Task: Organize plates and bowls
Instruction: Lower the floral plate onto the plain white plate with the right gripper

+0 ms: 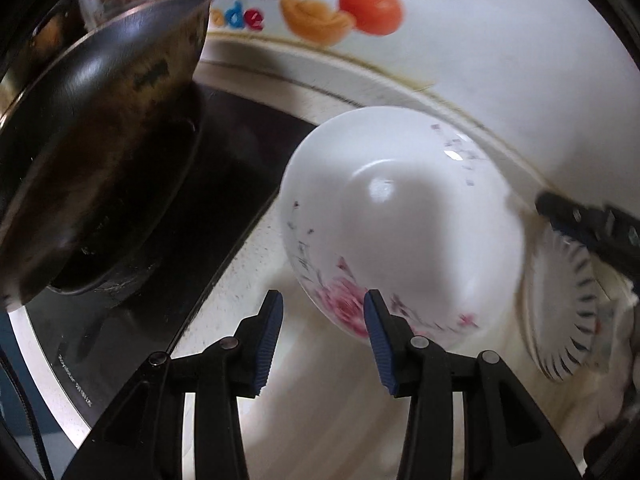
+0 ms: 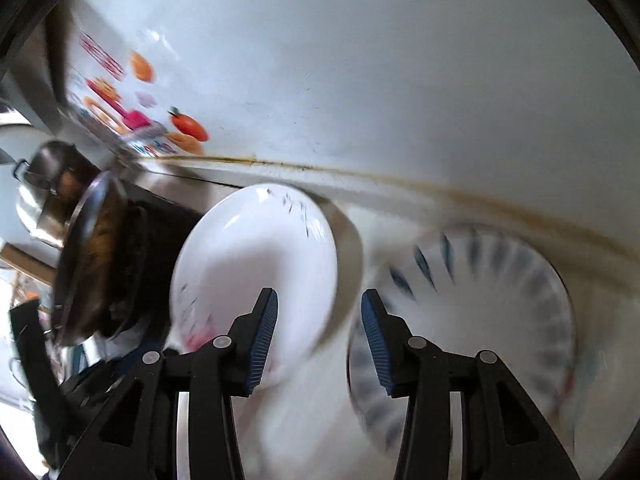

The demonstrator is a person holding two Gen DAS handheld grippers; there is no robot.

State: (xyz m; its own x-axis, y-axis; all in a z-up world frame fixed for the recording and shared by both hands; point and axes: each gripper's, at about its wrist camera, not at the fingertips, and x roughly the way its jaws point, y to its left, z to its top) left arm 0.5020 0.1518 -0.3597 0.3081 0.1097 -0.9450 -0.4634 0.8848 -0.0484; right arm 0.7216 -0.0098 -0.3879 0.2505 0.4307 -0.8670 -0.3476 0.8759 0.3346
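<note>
A white bowl (image 1: 400, 220) with pink flowers on its side sits on the pale counter (image 1: 320, 420), next to the stove. My left gripper (image 1: 324, 304) hangs above the bowl's near rim, open, with nothing gripped. To the right lies a white plate (image 1: 568, 312) edged with dark radial strokes, and a black bolted part of the right gripper's body (image 1: 592, 228) crosses over it. In the right wrist view, the right gripper (image 2: 320, 300) is open over the gap between the bowl (image 2: 256, 260) and the plate (image 2: 480, 300), which is blurred.
A dark wok (image 1: 100, 140) sits on a black stove (image 1: 248, 168) left of the bowl. A steel pot (image 2: 44, 188) stands beyond the wok (image 2: 92, 260). A white wall (image 1: 500, 60) with fruit stickers (image 1: 372, 6) runs close behind the dishes.
</note>
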